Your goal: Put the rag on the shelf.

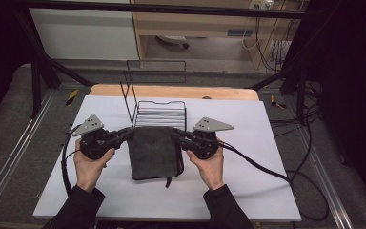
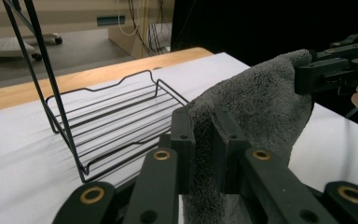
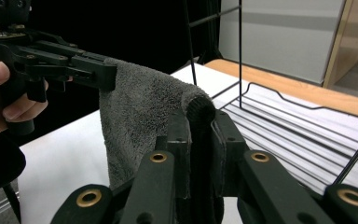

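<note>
1. Across the middle of the high view lies a white table sheet (image 1: 248,191), with a strip of bare wooden tabletop (image 1: 171,91) along its far edge at 12 o'clock.
2. Around the table runs grey floor with metal rails (image 1: 9,157) at 9 o'clock and black cables (image 1: 310,191) trailing off at 4 o'clock; pale cabinets (image 1: 83,33) stand at 11 o'clock.
3. At 9 o'clock of the towel, the left gripper (image 1: 126,134) has its jaws pinched on the left top corner of the grey towel (image 1: 153,151); in the left gripper view the cloth (image 2: 256,107) is squeezed between the two black jaws.
4. At the sheet's centre, the towel hangs between the two grippers. Its top edge is raised, and its lower part reaches the sheet toward 6 o'clock.
5. The towel is dark grey, thick and fluffy, with a looped pile, folded over to a rough rectangle; a small dark loop sticks out at its lower right edge.
6. Just beyond the towel at 12 o'clock stands a black wire rack (image 1: 159,113) with a barred tray and a tall upright frame.
7. At 3 o'clock of the towel, the right gripper (image 1: 177,135) is clamped on the right top corner; the right gripper view shows a rolled fold of towel (image 3: 140,112) pressed between its jaws.
8. No brand, label or writing can be read anywhere.
</note>
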